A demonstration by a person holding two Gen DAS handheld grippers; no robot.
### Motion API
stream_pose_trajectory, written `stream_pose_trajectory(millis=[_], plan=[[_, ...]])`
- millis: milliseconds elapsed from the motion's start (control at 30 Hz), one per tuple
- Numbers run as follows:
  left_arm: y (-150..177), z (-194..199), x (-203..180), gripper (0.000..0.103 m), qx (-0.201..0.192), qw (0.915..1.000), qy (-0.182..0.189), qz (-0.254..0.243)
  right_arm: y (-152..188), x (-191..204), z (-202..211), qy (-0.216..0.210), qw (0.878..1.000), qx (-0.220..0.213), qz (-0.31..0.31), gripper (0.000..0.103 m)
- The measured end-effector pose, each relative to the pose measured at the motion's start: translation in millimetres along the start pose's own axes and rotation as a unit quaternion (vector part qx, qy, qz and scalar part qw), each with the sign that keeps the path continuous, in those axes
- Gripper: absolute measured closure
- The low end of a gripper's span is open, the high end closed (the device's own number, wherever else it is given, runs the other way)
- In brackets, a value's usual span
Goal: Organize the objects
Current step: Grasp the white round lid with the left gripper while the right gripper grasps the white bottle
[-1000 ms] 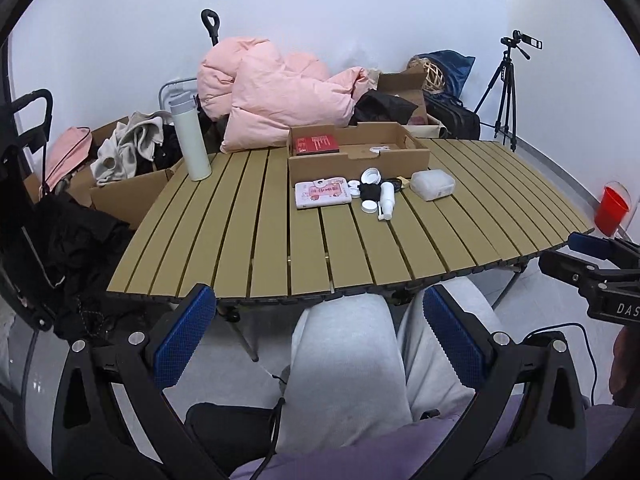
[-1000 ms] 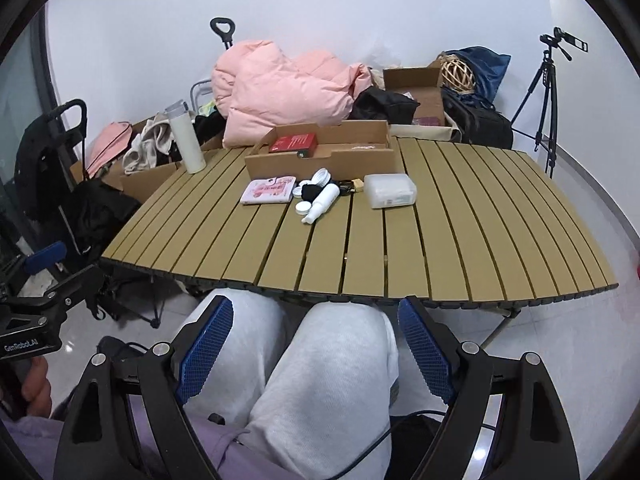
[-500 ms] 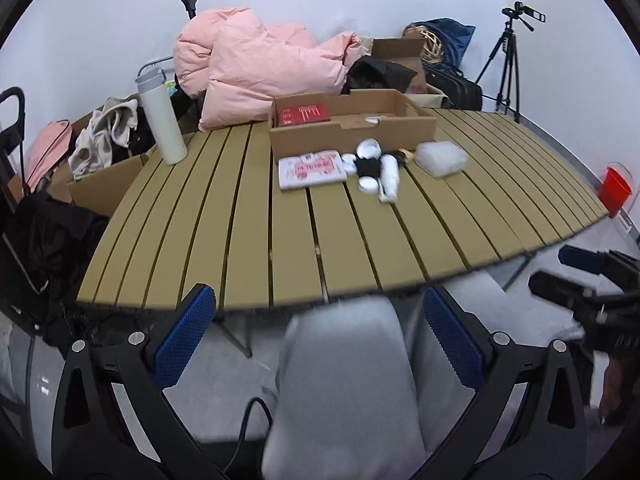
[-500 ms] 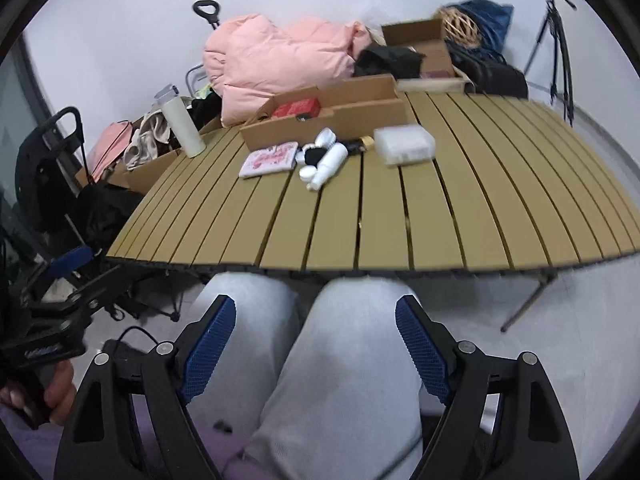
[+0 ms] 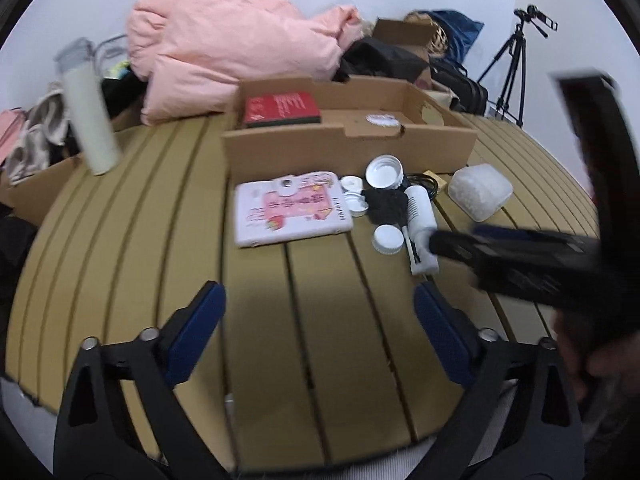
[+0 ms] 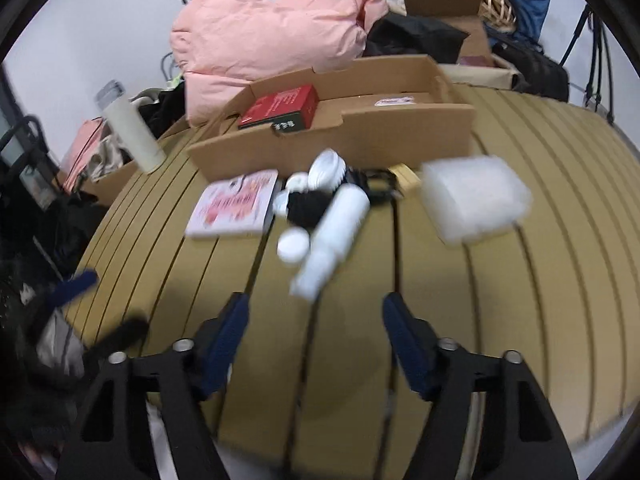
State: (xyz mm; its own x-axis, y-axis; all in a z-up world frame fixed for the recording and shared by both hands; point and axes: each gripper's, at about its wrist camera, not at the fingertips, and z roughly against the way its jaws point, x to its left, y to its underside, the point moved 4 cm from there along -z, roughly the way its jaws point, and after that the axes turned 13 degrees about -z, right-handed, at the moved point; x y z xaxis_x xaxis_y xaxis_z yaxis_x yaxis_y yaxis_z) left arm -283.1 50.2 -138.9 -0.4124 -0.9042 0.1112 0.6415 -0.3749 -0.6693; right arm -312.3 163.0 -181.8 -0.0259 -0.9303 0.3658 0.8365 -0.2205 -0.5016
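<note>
Small items lie in front of an open cardboard box (image 5: 348, 144) on a slatted table (image 5: 160, 240): a pink-and-white flat case (image 5: 288, 208), a white bottle (image 5: 420, 220) lying on its side, several white caps (image 5: 387, 239), a black bundle (image 5: 384, 204) and a frosted plastic box (image 5: 480, 190). A red box (image 5: 282, 110) sits inside the cardboard box. My left gripper (image 5: 318, 292) hangs over bare slats just short of the case, jaws closing with nothing between them. My right gripper (image 6: 316, 304) is just short of the bottle (image 6: 336, 232), jaws closing, also empty.
A tall white tumbler (image 5: 86, 108) stands at the table's far left. Behind the table are a pink padded jacket (image 5: 240, 40), bags, more cardboard boxes and a tripod (image 5: 516, 64). Blurred, the right gripper's body (image 5: 520, 260) crosses the right of the left wrist view.
Both grippers moved forward and down from above the person's lap to over the table, close to the items. Both pairs of jaws have narrowed, the right more.
</note>
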Motion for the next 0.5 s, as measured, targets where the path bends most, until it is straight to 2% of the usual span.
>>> stream_pose_trajectory(millis=[67,133,167,200,300,400,433,467,500], plan=[[-7.5,-18.2,-4.9,0.023,0.014,0.9998,-0.006,-0.009,-13.3,0.3,-23.3,0.02,1.0,0.008,-0.004,0.042],[-12.9,-28.4,-8.7,0.026,0.02,0.9998,0.006,-0.008,-18.9,-5.0,-41.6,0.044,0.999,0.026,-0.002,0.057],[-15.8,-32.9,-11.8,0.026,0.019,0.9996,0.018,-0.007,-20.2,-8.7,-41.7,0.04,0.999,0.027,-0.001,0.067],[-18.6,-37.1,-15.8,0.026,0.016,0.9995,0.027,-0.009,-19.8,-12.1,-38.2,0.039,0.999,0.027,-0.001,0.071],[-27.3,-55.5,-29.2,0.027,0.019,0.9988,0.037,-0.025,-14.1,-30.0,-24.7,0.027,0.998,0.047,-0.012,0.072],[-33.9,-77.2,-42.6,0.047,0.042,0.9972,0.052,-0.034,-2.9,-47.4,-7.7,0.027,0.997,0.064,-0.014,0.072],[-35.3,-82.4,-46.6,0.05,0.046,0.9964,0.063,-0.033,-0.2,-50.1,-3.1,0.027,0.998,0.064,-0.012,0.072],[-35.8,-87.5,-50.5,0.054,0.051,0.996,0.064,-0.034,3.8,-52.7,1.7,0.031,0.997,0.066,-0.009,0.072],[-35.8,-92.9,-53.0,0.064,0.06,0.9962,0.05,-0.037,7.0,-54.8,5.2,0.04,0.997,0.066,-0.005,0.072]])
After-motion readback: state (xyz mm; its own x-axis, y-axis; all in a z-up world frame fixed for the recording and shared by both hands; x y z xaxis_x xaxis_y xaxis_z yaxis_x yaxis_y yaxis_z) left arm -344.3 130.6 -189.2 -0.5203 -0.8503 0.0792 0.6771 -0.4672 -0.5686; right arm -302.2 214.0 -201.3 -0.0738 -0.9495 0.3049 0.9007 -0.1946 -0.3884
